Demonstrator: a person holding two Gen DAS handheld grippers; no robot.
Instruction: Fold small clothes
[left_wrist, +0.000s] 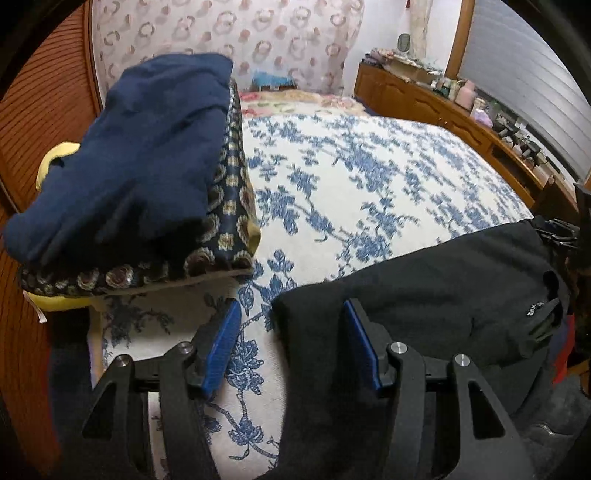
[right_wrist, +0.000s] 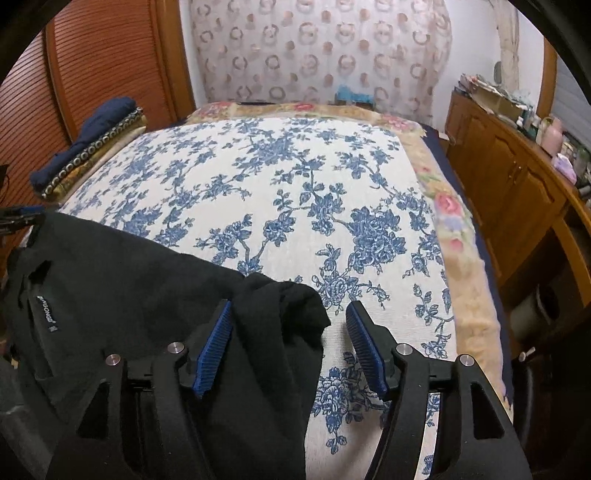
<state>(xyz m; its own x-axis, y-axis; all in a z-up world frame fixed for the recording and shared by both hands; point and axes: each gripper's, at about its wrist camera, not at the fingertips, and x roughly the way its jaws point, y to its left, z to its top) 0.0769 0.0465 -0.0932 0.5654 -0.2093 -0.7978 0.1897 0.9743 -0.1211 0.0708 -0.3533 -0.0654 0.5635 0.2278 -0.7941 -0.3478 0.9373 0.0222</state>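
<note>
A black garment (left_wrist: 424, 295) lies at the near edge of the bed; it also shows in the right wrist view (right_wrist: 129, 280), with a small white label. My left gripper (left_wrist: 291, 321) is open, its jaws straddling the garment's left corner. My right gripper (right_wrist: 291, 321) is open, with the garment's bunched right corner (right_wrist: 284, 306) between its blue pads. A stack of folded clothes, navy (left_wrist: 140, 147) on top of a dark floral piece (left_wrist: 229, 206) and a yellow one, sits at the bed's left side, and in the right wrist view (right_wrist: 92, 140).
The bed has a white cover with blue flowers (right_wrist: 295, 184). A wooden slatted wardrobe (right_wrist: 92, 55) stands on the left. A wooden dresser (right_wrist: 517, 177) with clutter on top runs along the right. A patterned curtain (right_wrist: 314, 48) hangs behind.
</note>
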